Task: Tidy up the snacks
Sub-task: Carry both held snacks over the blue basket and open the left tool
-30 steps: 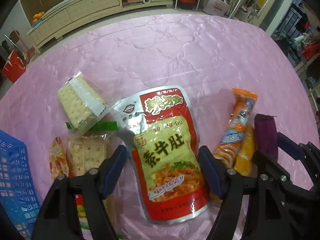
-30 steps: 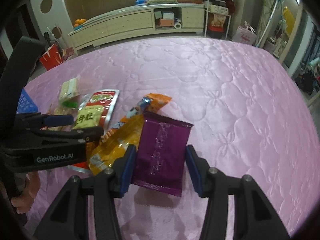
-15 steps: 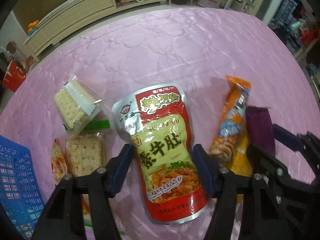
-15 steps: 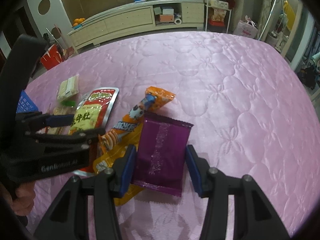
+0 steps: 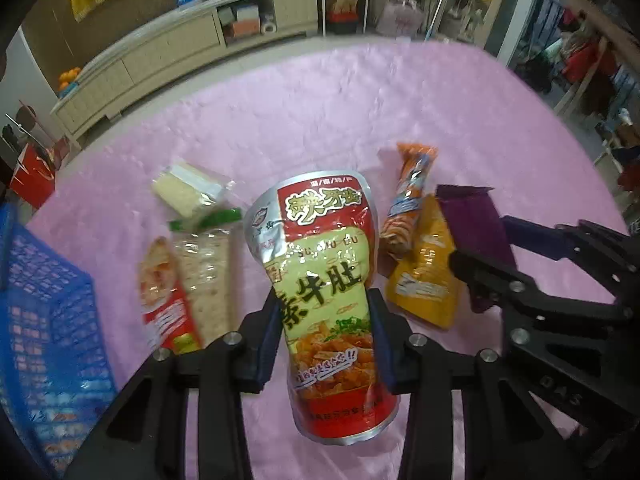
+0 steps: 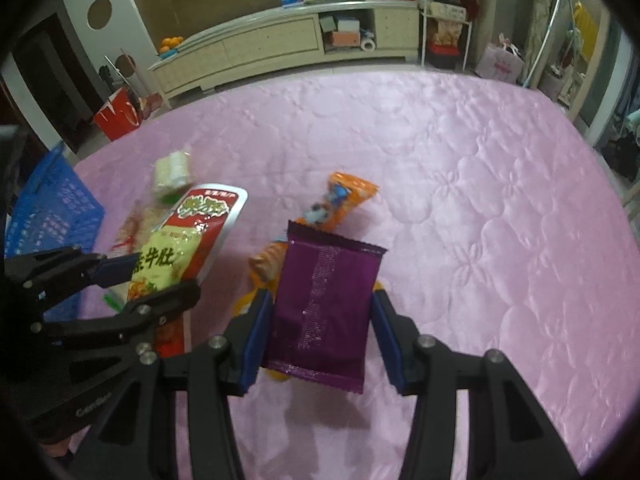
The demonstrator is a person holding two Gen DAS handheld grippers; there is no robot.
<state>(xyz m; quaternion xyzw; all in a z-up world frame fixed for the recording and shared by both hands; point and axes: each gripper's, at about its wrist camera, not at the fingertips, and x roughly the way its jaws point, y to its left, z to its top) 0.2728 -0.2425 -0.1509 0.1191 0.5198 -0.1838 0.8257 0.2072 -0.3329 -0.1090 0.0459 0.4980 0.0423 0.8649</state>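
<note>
Left wrist view: left gripper (image 5: 326, 334) closing on big red-and-yellow shiny snack pouch (image 5: 324, 280), mid frame, pinched at waist, likely for blue plastic basket (image 5: 44, 320) at left edge, cut off. Cracker packs (image 5: 200, 248) blurry.

Right wrist view: right gripper (image 6: 322, 330) squeezed flat purple foil packet (image 6: 326, 304), centre frame, off pink quilted cloth (image 6: 460, 184). Orange wrapper (image 6: 344, 196) half hidden behind.

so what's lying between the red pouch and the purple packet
Left wrist view: between the red pouch and purple packet lie an orange snack stick and a yellow packet.
</note>
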